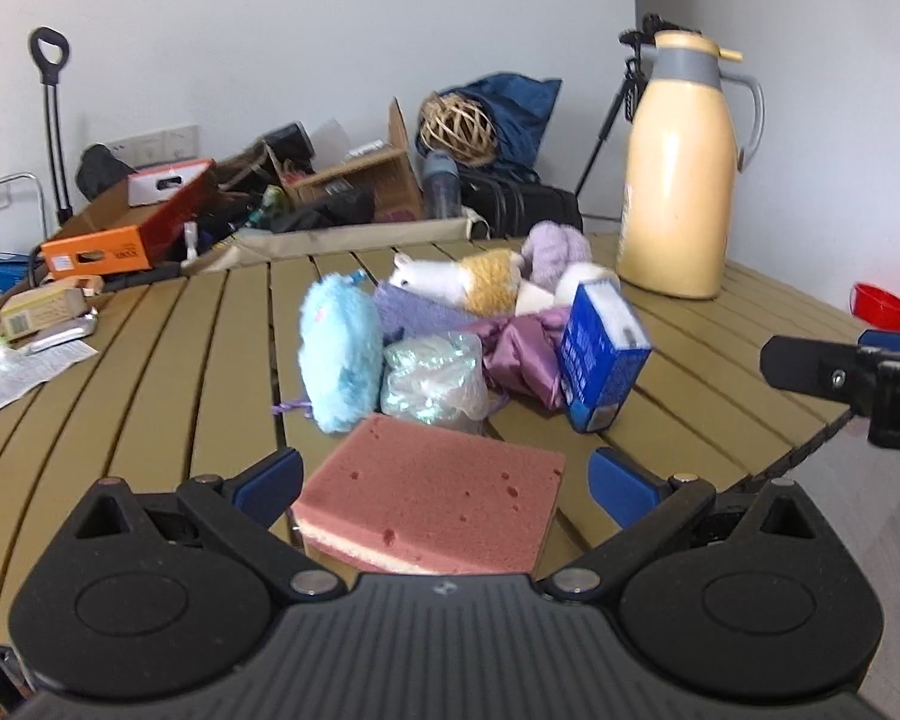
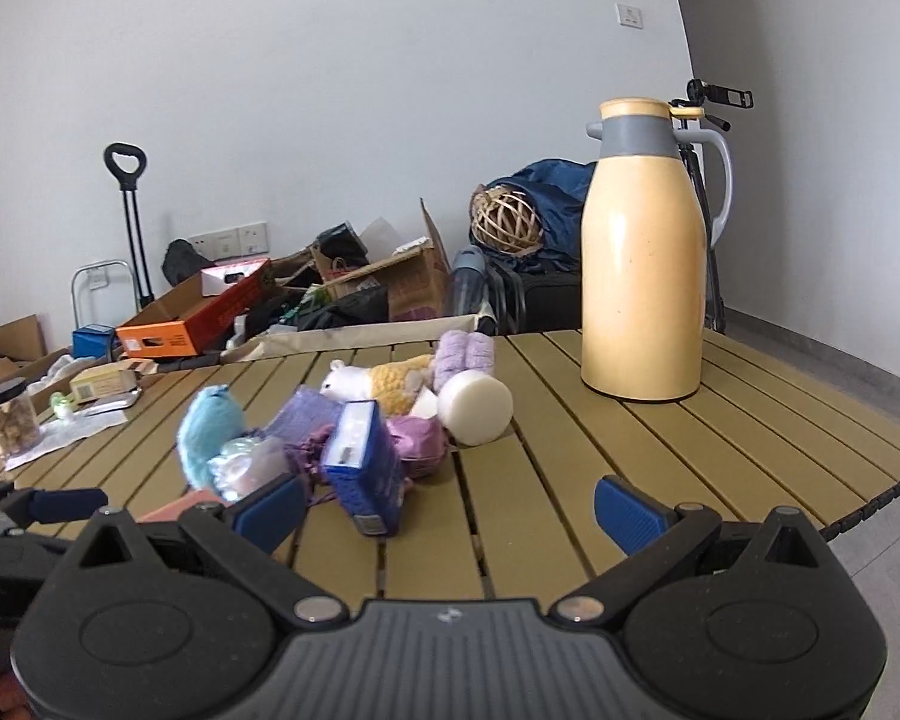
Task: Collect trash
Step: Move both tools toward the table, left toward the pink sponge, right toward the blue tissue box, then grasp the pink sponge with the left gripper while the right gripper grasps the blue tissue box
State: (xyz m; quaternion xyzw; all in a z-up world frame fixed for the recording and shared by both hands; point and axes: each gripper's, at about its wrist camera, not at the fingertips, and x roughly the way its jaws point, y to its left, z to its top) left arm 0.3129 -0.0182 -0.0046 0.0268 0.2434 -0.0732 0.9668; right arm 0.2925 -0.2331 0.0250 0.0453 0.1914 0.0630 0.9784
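Observation:
A heap of objects lies on the slatted table [image 1: 150,396]: a pink sponge [image 1: 432,510], a crumpled clear plastic bag [image 1: 432,381], a blue carton [image 1: 600,354], a purple cloth bag [image 1: 516,354], a light blue plush [image 1: 339,348] and a white-and-yellow plush [image 1: 462,282]. My left gripper [image 1: 444,483] is open, its blue fingers on either side of the sponge, not touching it. My right gripper [image 2: 450,513] is open and empty above the table, just right of the blue carton [image 2: 363,468]. The right gripper also shows in the left wrist view [image 1: 858,372].
A tall cream thermos jug [image 1: 684,174] stands at the table's far right. A white roll [image 2: 474,408] lies by the heap. Papers and a small jar [image 2: 12,420] sit at the left edge. Boxes and bags [image 1: 150,222] clutter the floor behind. A red bowl [image 1: 882,306] lies off to the right.

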